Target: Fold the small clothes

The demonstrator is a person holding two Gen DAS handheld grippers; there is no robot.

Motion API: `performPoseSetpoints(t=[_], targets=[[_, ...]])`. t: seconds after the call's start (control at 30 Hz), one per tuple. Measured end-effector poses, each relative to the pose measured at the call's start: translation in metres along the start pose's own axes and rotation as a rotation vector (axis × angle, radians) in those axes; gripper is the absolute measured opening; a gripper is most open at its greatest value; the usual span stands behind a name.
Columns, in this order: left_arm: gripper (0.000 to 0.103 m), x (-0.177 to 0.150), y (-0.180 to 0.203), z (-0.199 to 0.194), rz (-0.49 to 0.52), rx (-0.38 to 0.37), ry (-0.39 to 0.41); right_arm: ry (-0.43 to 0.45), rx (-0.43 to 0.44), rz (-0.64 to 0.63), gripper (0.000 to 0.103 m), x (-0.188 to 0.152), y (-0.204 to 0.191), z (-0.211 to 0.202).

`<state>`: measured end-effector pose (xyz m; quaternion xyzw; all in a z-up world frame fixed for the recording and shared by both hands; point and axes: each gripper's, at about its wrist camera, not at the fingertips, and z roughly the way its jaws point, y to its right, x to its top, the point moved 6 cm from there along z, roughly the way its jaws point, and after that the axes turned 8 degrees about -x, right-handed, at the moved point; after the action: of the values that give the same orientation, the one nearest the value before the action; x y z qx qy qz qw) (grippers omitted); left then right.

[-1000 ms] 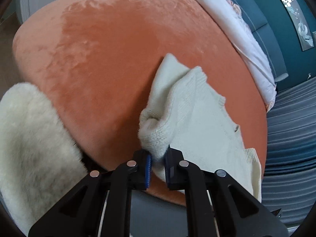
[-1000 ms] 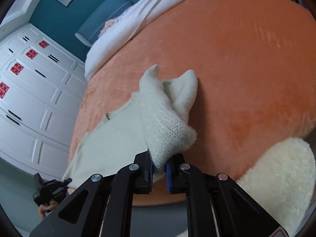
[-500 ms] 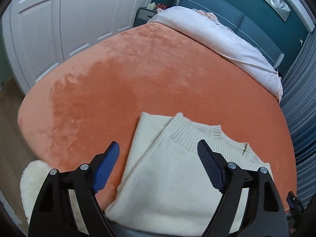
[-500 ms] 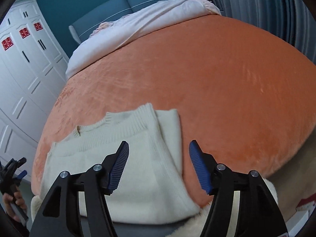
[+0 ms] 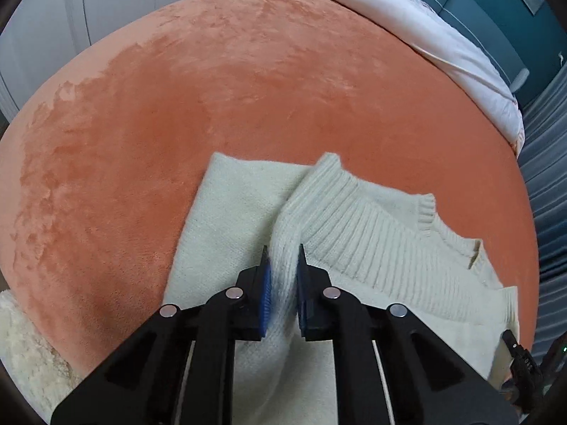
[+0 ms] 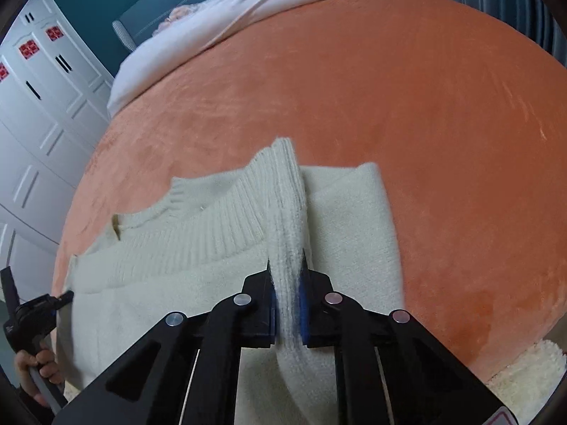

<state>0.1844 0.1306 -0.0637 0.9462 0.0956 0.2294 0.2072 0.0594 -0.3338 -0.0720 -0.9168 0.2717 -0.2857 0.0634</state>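
A cream knitted sweater (image 5: pixel 354 233) lies partly folded on the near edge of an orange velvet bed (image 5: pixel 212 99). My left gripper (image 5: pixel 282 258) is shut on a raised ridge of its ribbed knit. In the right wrist view the same sweater (image 6: pixel 177 241) spreads to the left, and my right gripper (image 6: pixel 286 276) is shut on a raised fold of it. The fabric under both grippers' black bodies is hidden.
A white duvet (image 5: pixel 425 24) lies across the far end of the bed by a teal headboard. A fluffy cream rug (image 5: pixel 24 354) lies on the floor below the bed edge. White wardrobe doors (image 6: pixel 42 106) stand beside the bed. The person's hand (image 6: pixel 39 368) holds the other gripper's handle.
One second ago both grippers were shut on the sweater. Half a second ago both were wide open above it as it lay flat. Now both have shut again on raised folds.
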Motion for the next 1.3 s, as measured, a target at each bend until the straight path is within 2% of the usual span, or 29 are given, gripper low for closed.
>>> performPoseSetpoints(t=[0.1,0.17,0.23,0.3,0.33,0.43,0.47,0.6,0.67,0.73,0.8,0.9,0.93,0.97,1.0,1.03,1.1,1.17,1.23,1.27,1.3], targets=[[0.011,0.014,0.011,-0.030,0.012,-0.048,0.083,0.123,0.113,0.034,0.009,0.019,-0.001,-0.045],[0.011,0.015,0.012,-0.032,0.011,-0.030,0.098,0.173,0.139,0.056,0.009,0.025,0.006,-0.063],[0.011,0.010,0.006,-0.007,0.030,0.030,0.045,0.122,0.098,0.069,0.008,0.021,0.021,-0.040],[0.012,-0.001,-0.008,0.027,0.010,0.082,-0.029,-0.049,0.023,0.084,0.009,0.002,0.042,0.014],[0.012,-0.004,-0.010,0.030,0.002,0.084,-0.017,-0.109,0.015,0.096,0.008,-0.007,0.050,0.030],[0.013,-0.002,0.002,0.016,0.042,0.107,0.008,-0.066,0.014,0.100,0.012,-0.004,0.047,0.014],[0.014,0.000,0.006,0.006,0.054,0.097,0.023,-0.045,-0.008,0.092,0.018,-0.001,0.044,0.004],[0.016,-0.003,0.030,-0.046,0.119,0.063,0.120,0.139,-0.110,-0.037,0.020,0.007,0.020,-0.056],[0.015,-0.015,0.046,-0.064,0.158,0.039,0.154,0.162,-0.051,-0.093,0.020,0.005,-0.006,-0.071],[0.015,-0.031,0.063,-0.064,0.205,0.014,0.140,0.133,0.042,-0.165,0.020,-0.010,-0.040,-0.074],[0.018,-0.049,0.071,-0.051,0.226,-0.002,0.095,0.051,0.115,-0.245,0.019,-0.036,-0.074,-0.062],[0.018,-0.078,0.058,-0.009,0.198,0.019,-0.051,-0.090,0.116,-0.351,0.020,-0.085,-0.103,-0.018],[0.018,-0.081,0.054,-0.006,0.185,0.013,-0.043,-0.143,0.086,-0.384,0.020,-0.100,-0.106,0.002],[0.018,-0.082,0.054,-0.009,0.200,0.006,-0.018,-0.109,0.071,-0.404,0.018,-0.105,-0.107,0.005],[0.018,-0.081,0.055,-0.010,0.218,0.012,-0.025,-0.084,0.052,-0.432,0.018,-0.103,-0.110,0.001],[0.018,-0.080,0.056,-0.014,0.214,0.013,-0.034,-0.102,0.030,-0.446,0.018,-0.099,-0.113,-0.002],[0.018,-0.071,0.055,-0.031,0.173,-0.018,-0.002,-0.080,0.077,-0.419,0.018,-0.087,-0.118,-0.023],[0.022,-0.067,0.052,-0.037,0.177,-0.002,0.031,-0.034,0.113,-0.414,0.018,-0.082,-0.121,-0.041],[0.024,-0.072,0.042,-0.022,0.180,0.037,-0.009,-0.056,0.105,-0.438,0.018,-0.091,-0.121,-0.032],[0.024,-0.075,0.035,-0.013,0.166,0.045,-0.037,-0.091,0.077,-0.455,0.018,-0.098,-0.118,-0.017],[0.026,-0.075,0.032,-0.012,0.156,0.037,-0.024,-0.131,0.035,-0.467,0.018,-0.108,-0.125,-0.001]])
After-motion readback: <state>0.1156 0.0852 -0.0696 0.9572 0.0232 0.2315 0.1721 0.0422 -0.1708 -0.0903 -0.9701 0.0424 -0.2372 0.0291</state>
